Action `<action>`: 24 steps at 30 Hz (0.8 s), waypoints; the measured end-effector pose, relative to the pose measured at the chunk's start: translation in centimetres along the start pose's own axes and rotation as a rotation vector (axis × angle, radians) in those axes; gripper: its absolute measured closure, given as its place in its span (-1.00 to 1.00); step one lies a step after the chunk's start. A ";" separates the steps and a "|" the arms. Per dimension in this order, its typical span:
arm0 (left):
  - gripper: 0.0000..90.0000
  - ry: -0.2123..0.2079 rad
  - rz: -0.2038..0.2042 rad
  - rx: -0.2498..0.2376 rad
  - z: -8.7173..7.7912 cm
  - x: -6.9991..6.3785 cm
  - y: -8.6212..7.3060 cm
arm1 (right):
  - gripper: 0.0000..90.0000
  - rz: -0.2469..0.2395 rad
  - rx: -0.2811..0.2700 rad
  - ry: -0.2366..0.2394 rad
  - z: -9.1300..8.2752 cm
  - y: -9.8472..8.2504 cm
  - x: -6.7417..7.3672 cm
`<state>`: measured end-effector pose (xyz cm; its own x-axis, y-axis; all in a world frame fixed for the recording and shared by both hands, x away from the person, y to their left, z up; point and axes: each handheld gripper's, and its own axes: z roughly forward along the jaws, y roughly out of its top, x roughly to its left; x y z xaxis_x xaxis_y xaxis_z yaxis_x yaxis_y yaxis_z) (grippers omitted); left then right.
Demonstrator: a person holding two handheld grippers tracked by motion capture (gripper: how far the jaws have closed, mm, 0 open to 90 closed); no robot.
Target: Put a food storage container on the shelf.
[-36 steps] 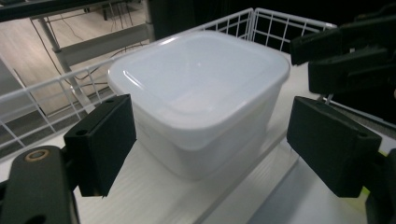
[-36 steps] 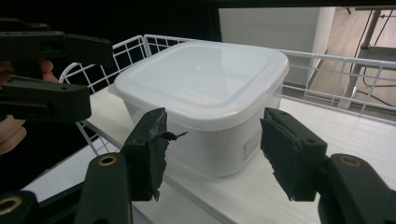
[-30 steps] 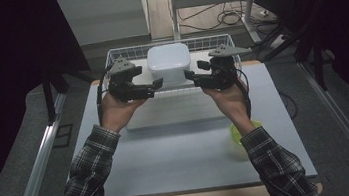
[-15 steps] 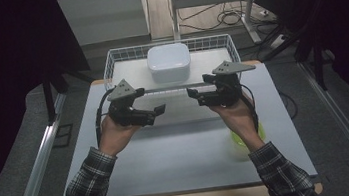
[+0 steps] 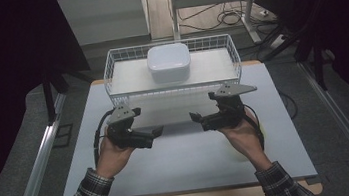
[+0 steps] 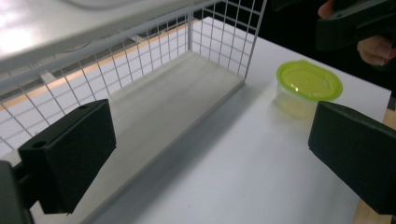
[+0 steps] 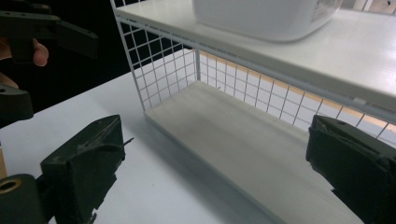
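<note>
Box (image 5: pixel 168 62) on top shelf of wire rack (image 5: pixel 122 59) at table (image 5: pixel 190 161) rear, lidded tub (image 6: pixel 308 86) front-right of rack

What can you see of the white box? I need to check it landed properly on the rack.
The white box is a squarish container with rounded corners and a smooth lid, plastic by its look, closed. It sits upright and level on the top shelf of the wire rack, near the shelf's middle, at the table's far side. Only the shelf touches it. In the right gripper view its lower edge rests flat on the shelf.
</note>
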<state>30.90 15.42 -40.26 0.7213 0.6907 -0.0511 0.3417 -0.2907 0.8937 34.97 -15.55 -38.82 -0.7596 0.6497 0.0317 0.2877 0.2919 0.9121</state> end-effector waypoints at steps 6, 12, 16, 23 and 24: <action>-0.93 0.029 0.051 0.026 0.3 -0.3 -2.9 | -0.93 0.011 0.028 0.000 -0.3 -1.8 0.1; -0.89 0.009 0.046 0.020 0.3 0.1 -4.6 | -0.93 0.026 0.045 0.004 -0.5 -3.3 0.0; -0.88 0.019 0.042 0.024 0.2 0.1 -5.7 | -0.91 0.031 0.055 0.013 -0.8 -4.4 0.2; -0.88 0.014 0.009 0.017 -0.4 -0.6 -7.3 | -0.89 0.037 0.083 0.015 -0.9 -6.7 0.9; -0.89 0.027 0.031 0.025 -0.6 -1.1 -7.8 | -0.89 0.041 0.087 0.014 -0.9 -7.0 1.0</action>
<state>27.09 17.35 -46.92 0.7156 0.6984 -0.0116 0.3345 -0.3281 0.8835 31.66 -17.60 -44.80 -0.7541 0.6525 0.0743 0.3674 0.3254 0.8713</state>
